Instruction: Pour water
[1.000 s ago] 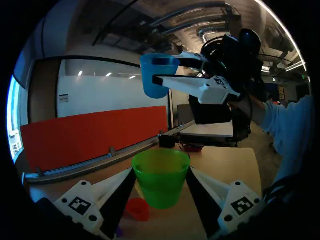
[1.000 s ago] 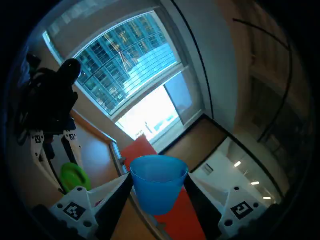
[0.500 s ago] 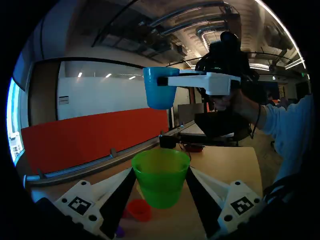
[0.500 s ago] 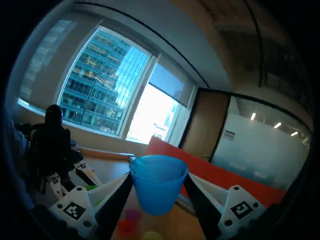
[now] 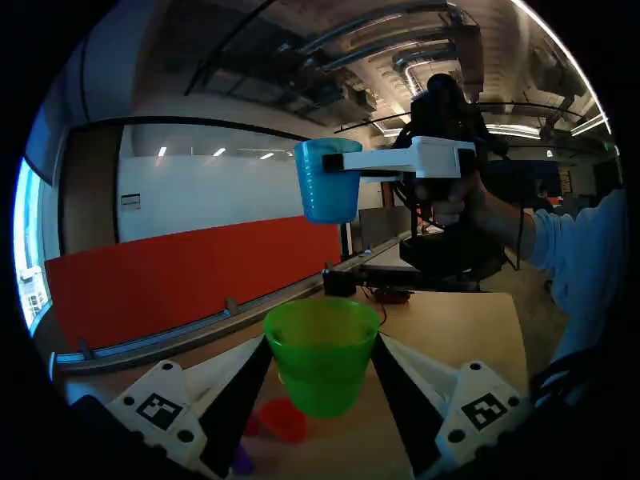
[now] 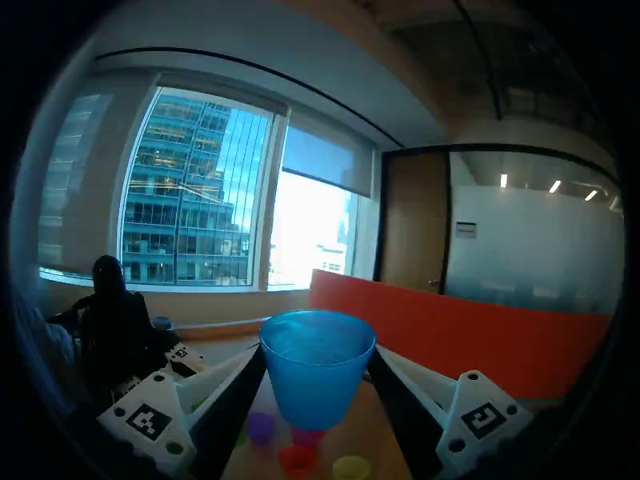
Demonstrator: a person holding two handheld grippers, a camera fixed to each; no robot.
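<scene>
My left gripper (image 5: 323, 376) is shut on a green cup (image 5: 322, 354), held upright above the wooden table (image 5: 456, 320). Higher up and slightly right, the right gripper (image 5: 326, 172), held by a hand (image 5: 448, 200), grips a blue cup (image 5: 326, 190) that stands upright in the air. In the right gripper view, my right gripper (image 6: 317, 376) is shut on the blue cup (image 6: 317, 368), upright and level. The left gripper (image 6: 152, 364) appears far off at the lower left of that view.
Small coloured cups stand on the table: a red one (image 5: 282, 418) under the green cup, and purple (image 6: 260, 426), red (image 6: 297, 458) and yellow (image 6: 352, 466) ones below the blue cup. An orange partition (image 5: 184, 272) and a large window (image 6: 200, 216) lie behind.
The right gripper has turned the blue cup back from tilted to upright and level, and it has drifted slightly right and down. The green cup has stayed put.
</scene>
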